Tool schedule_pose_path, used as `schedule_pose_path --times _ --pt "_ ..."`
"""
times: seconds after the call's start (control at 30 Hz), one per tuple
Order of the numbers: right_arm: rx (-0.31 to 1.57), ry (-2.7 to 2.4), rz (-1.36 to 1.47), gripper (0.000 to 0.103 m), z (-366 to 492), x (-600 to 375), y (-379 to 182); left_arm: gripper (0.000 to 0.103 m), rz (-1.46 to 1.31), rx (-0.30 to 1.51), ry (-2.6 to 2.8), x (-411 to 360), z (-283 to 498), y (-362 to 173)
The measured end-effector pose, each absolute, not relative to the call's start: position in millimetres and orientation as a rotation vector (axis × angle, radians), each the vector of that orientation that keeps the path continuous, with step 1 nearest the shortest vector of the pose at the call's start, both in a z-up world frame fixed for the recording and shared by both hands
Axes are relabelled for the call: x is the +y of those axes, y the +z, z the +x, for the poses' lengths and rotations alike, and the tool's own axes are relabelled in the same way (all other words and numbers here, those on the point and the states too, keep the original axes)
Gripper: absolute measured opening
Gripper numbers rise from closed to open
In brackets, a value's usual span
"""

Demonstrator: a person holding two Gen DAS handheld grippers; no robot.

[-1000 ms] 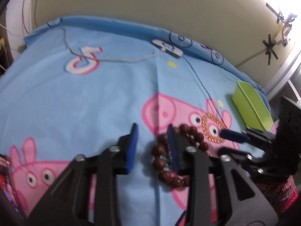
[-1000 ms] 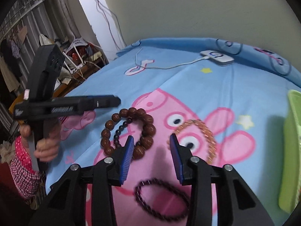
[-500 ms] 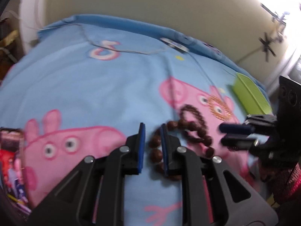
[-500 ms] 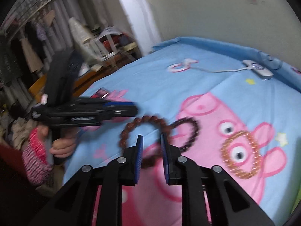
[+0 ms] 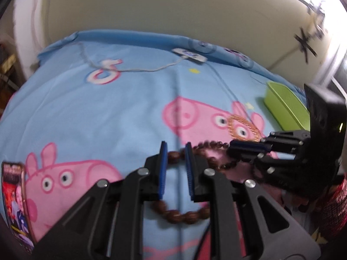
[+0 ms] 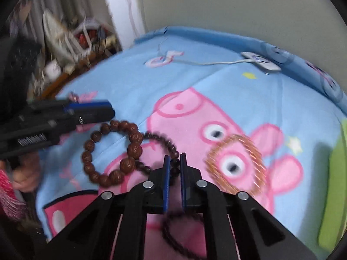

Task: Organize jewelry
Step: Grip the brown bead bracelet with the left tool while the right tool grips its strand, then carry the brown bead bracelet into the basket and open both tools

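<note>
Left gripper (image 5: pixel 176 158): blue pads drawn in close around one bead of the large-bead bracelet (image 6: pixel 112 151), pinching it. In the left wrist view the rest of that bracelet is hanging in a loop under the fingers. In the right wrist view the same gripper (image 6: pixel 108 110) is showing side-on by the left edge of the bedsheet (image 5: pixel 108 112), and its grip cannot be told there.

Right gripper (image 6: pixel 174 162): pads nearly together, nipping the small-bead bracelet (image 6: pixel 167 143) at one dark bead. This strand is running up and leftward from the pads until it is touching the large-bead bracelet, both lying over the pink pig print near the sheet's middle.

Gold bracelet (image 6: pixel 236 162): lying flat around the printed pig's eye, just right of the right gripper, apart from both brown strands.

Dark cord bracelet (image 6: pixel 173 234): lying toward the near edge of the sheet, partly hidden under the right gripper's frame; blurred.

Green tray (image 5: pixel 284 106): sitting at the right edge of the sheet.

White controller (image 5: pixel 189 56): lying at the far edge, its cable trailing leftward.

Phone (image 5: pixel 15 197): lying at the near left corner, screen lit.
</note>
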State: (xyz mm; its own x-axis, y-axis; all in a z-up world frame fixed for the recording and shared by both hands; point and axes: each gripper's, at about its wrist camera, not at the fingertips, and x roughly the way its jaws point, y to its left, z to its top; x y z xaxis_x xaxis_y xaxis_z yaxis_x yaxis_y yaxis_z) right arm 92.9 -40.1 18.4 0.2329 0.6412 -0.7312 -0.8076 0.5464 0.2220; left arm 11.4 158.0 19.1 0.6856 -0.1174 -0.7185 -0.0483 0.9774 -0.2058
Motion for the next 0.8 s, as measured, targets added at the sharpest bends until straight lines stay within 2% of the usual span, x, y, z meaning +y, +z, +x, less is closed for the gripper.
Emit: schedule_pose_path --times 0.03,0.1,0.17,0.37,0.8 --pt "0.872 0.999 -0.176 0.000 90.9 -50.9 24.7 0.016 -0.187 0.820 -0.075 144.3 14.7 19.9" --pt "0.855 0.974 -0.112 0.000 93.4 -72.5 31.1 0.027 -0.127 0.819 -0.132 118.3 20.8 20.6" --pt "0.836 0.939 -0.061 0.000 96.1 -97.7 34.4 0.033 -0.047 0.809 -0.185 90.0 27.3 20.4" --pt "0.798 0.903 0.087 0.000 100.1 -156.0 45.8 0.033 0.080 0.811 -0.302 21.2 53.5 19.7" --pt "0.566 0.782 0.216 0.000 113.3 -252.0 87.5 0.033 0.048 0.738 -0.517 -86.2 120.7 59.3"
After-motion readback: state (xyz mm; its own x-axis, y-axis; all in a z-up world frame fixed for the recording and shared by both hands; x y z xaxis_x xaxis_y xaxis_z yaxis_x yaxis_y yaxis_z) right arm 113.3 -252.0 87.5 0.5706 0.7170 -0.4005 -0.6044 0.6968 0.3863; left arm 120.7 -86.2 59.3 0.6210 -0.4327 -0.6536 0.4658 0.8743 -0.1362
